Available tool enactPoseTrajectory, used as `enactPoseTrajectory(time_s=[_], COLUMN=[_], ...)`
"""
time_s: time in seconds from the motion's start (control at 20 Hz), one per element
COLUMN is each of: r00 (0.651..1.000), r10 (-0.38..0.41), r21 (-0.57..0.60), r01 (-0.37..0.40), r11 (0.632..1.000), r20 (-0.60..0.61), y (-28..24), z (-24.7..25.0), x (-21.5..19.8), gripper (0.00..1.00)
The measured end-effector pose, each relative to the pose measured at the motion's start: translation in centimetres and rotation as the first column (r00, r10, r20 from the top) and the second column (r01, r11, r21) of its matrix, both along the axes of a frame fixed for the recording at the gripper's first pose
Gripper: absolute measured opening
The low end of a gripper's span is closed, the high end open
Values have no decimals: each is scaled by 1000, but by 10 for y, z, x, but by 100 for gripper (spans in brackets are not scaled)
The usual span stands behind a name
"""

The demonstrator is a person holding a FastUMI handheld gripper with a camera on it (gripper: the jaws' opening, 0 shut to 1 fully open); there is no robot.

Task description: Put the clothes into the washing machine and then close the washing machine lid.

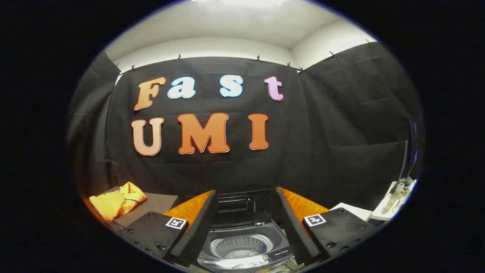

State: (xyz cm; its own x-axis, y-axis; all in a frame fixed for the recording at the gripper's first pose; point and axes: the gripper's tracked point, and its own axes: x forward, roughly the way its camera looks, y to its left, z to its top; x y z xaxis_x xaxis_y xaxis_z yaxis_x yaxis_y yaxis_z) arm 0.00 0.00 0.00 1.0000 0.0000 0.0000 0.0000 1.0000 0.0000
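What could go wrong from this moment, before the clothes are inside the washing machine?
1. The gripper is open above the washing machine, while the orange garment lies on a surface off to the left. It must travel sideways, and a poor grasp may catch only one loose fold.
2. The garment is crumpled; part of it could hang over the drum rim and possibly block the lid.

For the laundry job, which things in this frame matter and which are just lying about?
Job:
- orange clothes, on the dark surface beyond the left finger
- washing machine, lid up, drum open, seen between the fingers
- gripper, fingers open, holding nothing

Lying about:
- white tray of small items, far right
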Motion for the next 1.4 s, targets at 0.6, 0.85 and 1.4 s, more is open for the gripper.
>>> enactPoseTrajectory(time_s=[0.6,0.85,1.4], r00=[1000,1000,1000], r10=[3,-11,4], r21=[-9,30,39], r01=[-3,11,-5], r11=[1000,999,999], r20=[-8,-9,26], y=[43,40,48], z=[-4,-5,4], x=[-11,-16,-31], gripper=[97,97,97])
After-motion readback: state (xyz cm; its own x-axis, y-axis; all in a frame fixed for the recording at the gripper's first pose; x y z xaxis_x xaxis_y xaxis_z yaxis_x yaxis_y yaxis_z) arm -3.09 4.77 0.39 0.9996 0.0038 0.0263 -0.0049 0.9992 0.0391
